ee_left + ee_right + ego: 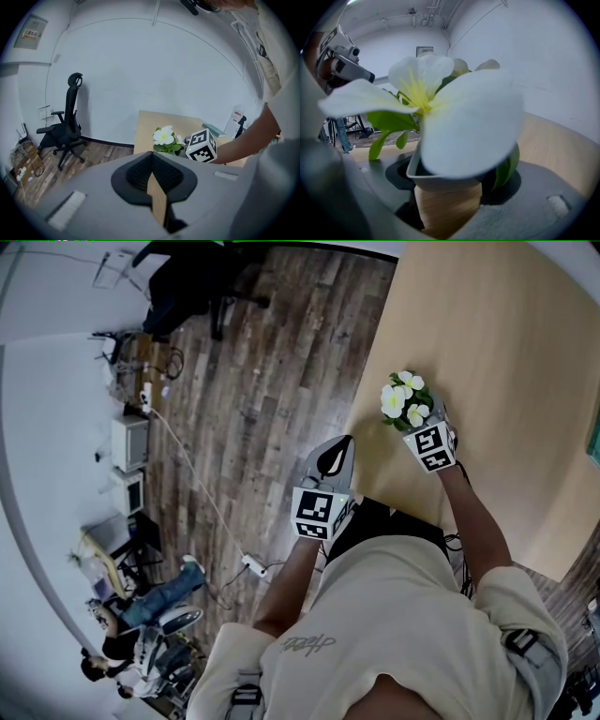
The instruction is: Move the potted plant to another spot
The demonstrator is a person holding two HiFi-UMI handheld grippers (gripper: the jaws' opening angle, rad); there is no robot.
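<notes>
A potted plant [405, 401] with white flowers and green leaves, in a pale pot with a wood-toned lower half [446, 201], stands near the left edge of the light wooden table [487, 324]. My right gripper [419, 424] is shut on the pot, one jaw on each side, and its marker cube sits just behind the flowers. A big white bloom [459, 126] fills most of the right gripper view. My left gripper [333, 457] hangs at the table's near left edge, shut and holding nothing. From the left gripper view the plant [166, 138] shows beyond the closed jaws.
A black office chair [65, 126] stands on the dark plank floor to the left. Boxes, cables and a power strip [253, 566] lie along the white wall. A seated person [141, 610] is at the lower left. A teal book [213, 130] lies on the table.
</notes>
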